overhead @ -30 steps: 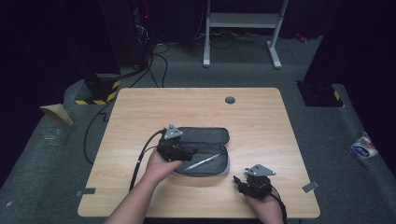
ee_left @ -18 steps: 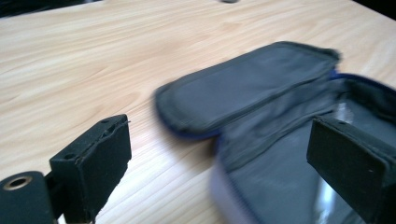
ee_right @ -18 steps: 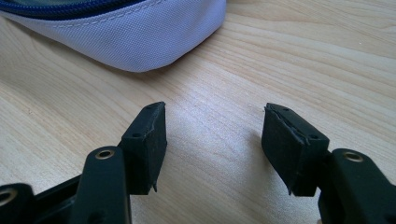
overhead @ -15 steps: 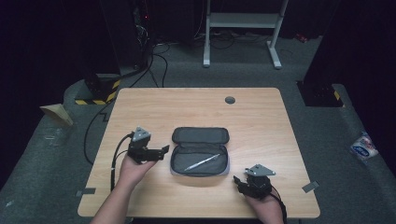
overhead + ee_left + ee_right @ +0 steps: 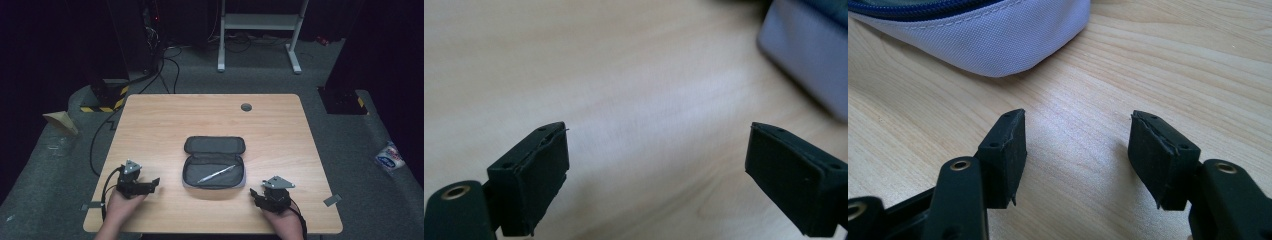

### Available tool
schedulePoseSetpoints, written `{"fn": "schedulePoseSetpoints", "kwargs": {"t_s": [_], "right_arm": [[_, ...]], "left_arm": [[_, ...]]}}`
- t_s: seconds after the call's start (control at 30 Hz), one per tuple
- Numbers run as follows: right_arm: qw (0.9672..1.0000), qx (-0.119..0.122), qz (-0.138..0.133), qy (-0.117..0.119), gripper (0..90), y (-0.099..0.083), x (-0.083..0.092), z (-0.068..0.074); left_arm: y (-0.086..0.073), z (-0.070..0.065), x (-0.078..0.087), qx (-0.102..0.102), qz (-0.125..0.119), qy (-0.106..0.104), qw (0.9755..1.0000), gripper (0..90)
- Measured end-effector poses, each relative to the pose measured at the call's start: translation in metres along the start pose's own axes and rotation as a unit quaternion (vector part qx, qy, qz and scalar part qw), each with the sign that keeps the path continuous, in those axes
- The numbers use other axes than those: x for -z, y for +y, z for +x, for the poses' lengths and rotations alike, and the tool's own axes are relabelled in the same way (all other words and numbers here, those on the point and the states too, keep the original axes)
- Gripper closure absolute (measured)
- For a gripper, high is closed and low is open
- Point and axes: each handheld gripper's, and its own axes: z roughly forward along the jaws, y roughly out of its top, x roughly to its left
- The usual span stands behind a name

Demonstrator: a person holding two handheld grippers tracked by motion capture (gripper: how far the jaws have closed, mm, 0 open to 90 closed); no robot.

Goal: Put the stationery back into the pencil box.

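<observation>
My left claw (image 5: pixel 154 183) and right claw (image 5: pixel 254 193) both agape, empty, resting on desk (image 5: pixel 150 120). Open pouch (image 5: pixel 214 162) mid-desk between them, pen (image 5: pixel 216 173) inside, lying diagonal. Right claw looks slightly nearer.

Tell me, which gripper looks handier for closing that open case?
Probably the right gripper: its view shows the case just ahead of its open jaws. The left gripper, also open, sits further off, with the case at its view's edge.
</observation>
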Motion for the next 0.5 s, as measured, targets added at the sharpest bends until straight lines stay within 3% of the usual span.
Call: {"fn": "schedulePoseSetpoints", "kwargs": {"t_s": [0.03, 0.1, 0.23, 0.5], "right_arm": [[1.0000, 0.000, 0.000, 0.000, 39.9, 0.000, 0.000, 0.000], [1.0000, 0.001, 0.000, 0.001, 39.9, 0.000, 0.000, 0.000], [1.0000, 0.001, 0.000, 0.002, 39.9, 0.000, 0.000, 0.000], [1.0000, -0.001, 0.000, 0.001, 40.2, 0.001, -0.001, 0.000]], "left_arm": [[-0.007, -0.002, -0.003, -0.016, -0.009, 0.008, 0.9998, 10.0], [-0.009, -0.006, -0.003, -0.021, -0.013, 0.013, 0.9996, 8.2], [-0.011, -0.015, -0.003, -0.045, -0.025, -0.008, 0.9987, 9.9], [-0.011, -0.018, -0.003, -0.050, -0.027, -0.019, 0.9982, 15.1]]}}
